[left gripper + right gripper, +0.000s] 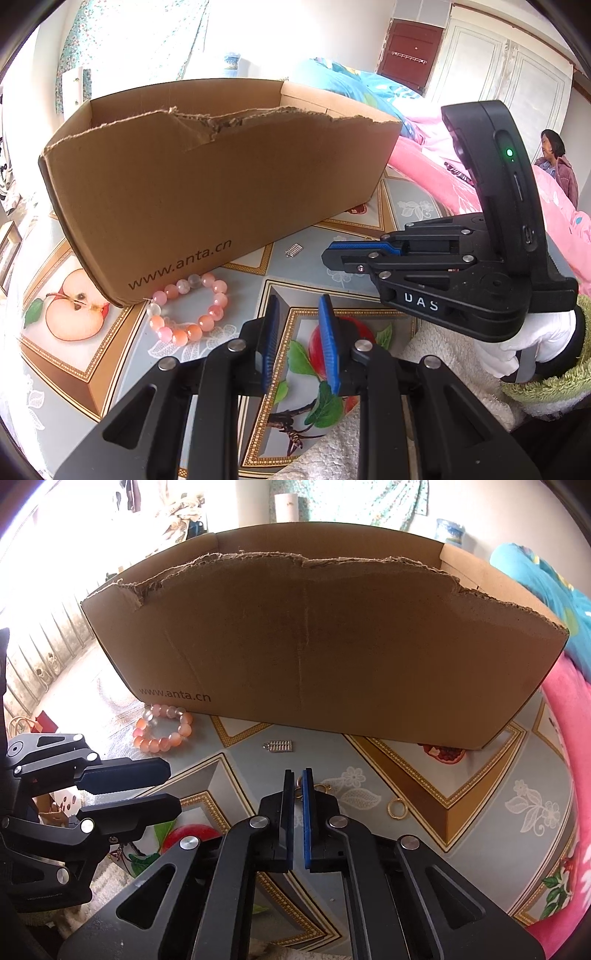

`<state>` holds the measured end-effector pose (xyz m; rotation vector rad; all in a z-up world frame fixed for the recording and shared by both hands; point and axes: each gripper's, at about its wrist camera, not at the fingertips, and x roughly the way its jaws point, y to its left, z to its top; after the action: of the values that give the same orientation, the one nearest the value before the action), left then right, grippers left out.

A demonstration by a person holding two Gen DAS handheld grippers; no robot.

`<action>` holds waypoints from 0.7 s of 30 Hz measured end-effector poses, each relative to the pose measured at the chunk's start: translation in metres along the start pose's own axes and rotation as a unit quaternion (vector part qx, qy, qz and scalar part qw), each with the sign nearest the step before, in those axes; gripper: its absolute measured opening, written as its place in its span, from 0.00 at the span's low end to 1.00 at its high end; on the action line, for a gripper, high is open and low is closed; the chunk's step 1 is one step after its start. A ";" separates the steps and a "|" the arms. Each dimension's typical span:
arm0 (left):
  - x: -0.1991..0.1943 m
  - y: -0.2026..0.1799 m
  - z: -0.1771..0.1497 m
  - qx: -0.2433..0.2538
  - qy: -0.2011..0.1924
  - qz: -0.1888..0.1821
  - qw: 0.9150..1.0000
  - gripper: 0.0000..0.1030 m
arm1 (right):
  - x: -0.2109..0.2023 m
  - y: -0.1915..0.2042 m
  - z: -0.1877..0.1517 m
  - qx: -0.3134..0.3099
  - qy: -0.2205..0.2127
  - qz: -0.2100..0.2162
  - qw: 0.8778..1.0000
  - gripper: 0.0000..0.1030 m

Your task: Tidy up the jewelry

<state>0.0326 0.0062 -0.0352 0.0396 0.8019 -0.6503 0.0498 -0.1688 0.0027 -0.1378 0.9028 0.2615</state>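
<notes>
A pink and orange bead bracelet (181, 338) (153, 745) lies on the fruit-print tablecloth against the front left corner of the brown cardboard box (221, 177) (314, 646). A small silver charm (293, 250) (279, 746) lies in front of the box. My right gripper (297, 775) (327, 256) is shut on a small gold piece (296, 789) pinched at its fingertips, just above the cloth. A second gold ring (397, 808) lies to its right. My left gripper (300, 308) (173, 786) hovers open with nothing between its fingers, near the bracelet.
The box has a torn front wall and stands at the back of the table; its inside is hidden. A pink blanket (443, 177) (569, 716) borders the table's right side. A white-gloved hand (535, 339) holds the right gripper. A person (554, 155) sits far right.
</notes>
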 end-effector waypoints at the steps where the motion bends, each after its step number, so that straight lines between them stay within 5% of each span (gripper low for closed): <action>1: 0.001 0.000 0.001 0.000 0.000 0.000 1.000 0.20 | 0.000 -0.002 0.001 0.004 0.002 0.003 1.000 0.02; 6: 0.000 0.001 0.001 -0.001 -0.001 -0.003 1.000 0.20 | -0.004 -0.012 0.011 0.011 0.009 0.016 1.000 0.10; 8: 0.003 0.001 0.001 -0.002 0.002 -0.005 1.000 0.20 | -0.003 -0.017 0.010 0.008 0.015 0.022 1.000 0.28; 18: 0.008 0.002 0.004 -0.003 0.001 -0.009 1.000 0.20 | 0.015 -0.009 0.027 -0.061 0.071 0.022 0.995 0.27; 21: 0.008 0.004 0.004 -0.005 0.000 -0.008 1.000 0.20 | 0.019 -0.008 0.036 -0.068 0.088 0.025 0.994 0.18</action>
<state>0.0416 0.0043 -0.0392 0.0237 0.8063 -0.6620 0.0902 -0.1655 0.0097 -0.2680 1.0638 0.3613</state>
